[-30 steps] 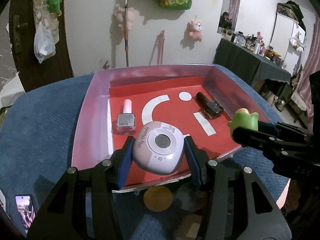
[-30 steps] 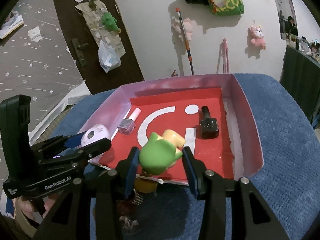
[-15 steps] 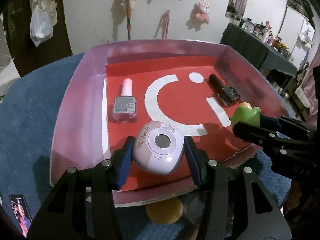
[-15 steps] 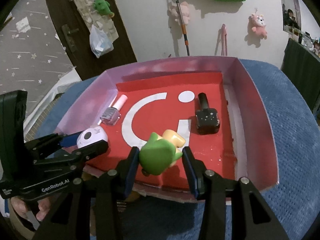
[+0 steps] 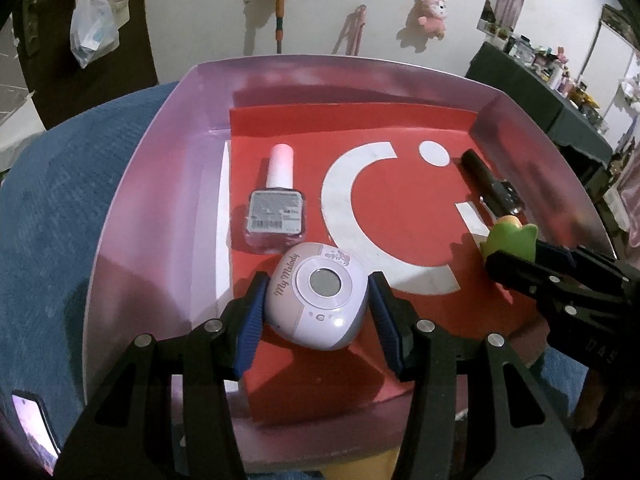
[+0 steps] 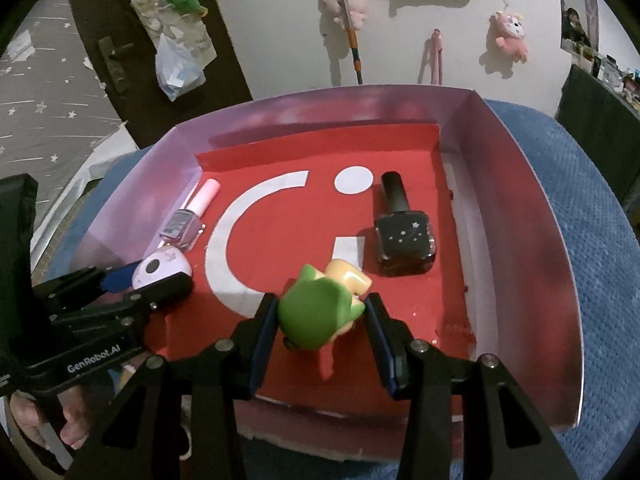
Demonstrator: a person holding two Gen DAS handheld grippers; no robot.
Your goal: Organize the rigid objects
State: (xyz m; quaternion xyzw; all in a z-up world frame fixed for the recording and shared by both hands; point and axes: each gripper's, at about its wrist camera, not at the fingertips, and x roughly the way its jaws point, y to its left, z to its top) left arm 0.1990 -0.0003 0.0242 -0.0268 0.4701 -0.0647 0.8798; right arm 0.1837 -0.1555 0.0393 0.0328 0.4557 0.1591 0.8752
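Now in the placing step, by the look of it: both carried pieces brought over the shallow pink cardboard tray with the red printed liner point(image 5: 132, 216), neither clearly set down. At the left, left gripper point(image 5: 316, 312) with jaws closed partway around the rounded lilac-and-white plastic gadget with a small round screen point(image 5: 318, 294), blue pads pressed on its two sides, held low over the tray's near-left corner, just beside the clear nail-polish bottle with the pale pink cap point(image 5: 276, 208) lying flat behind it. Further right, right gripper point(image 6: 320, 316) likewise clamped on the small green-and-yellow plastic figurine point(image 6: 320, 306), low over the near middle of the liner, close in front of the black star-speckled nail-polish bottle point(image 6: 404, 236) lying near the right wall. Whether either piece touches the liner: cannot tell. Next, probably: lower each until it rests on bare red, clear of the bottles, then spread the jaws and draw back without nudging neighbours. Counted: two nail-polish bottles, one gadget, one figurine, one tray, all on a blue textured surface point(image 6: 592, 208).
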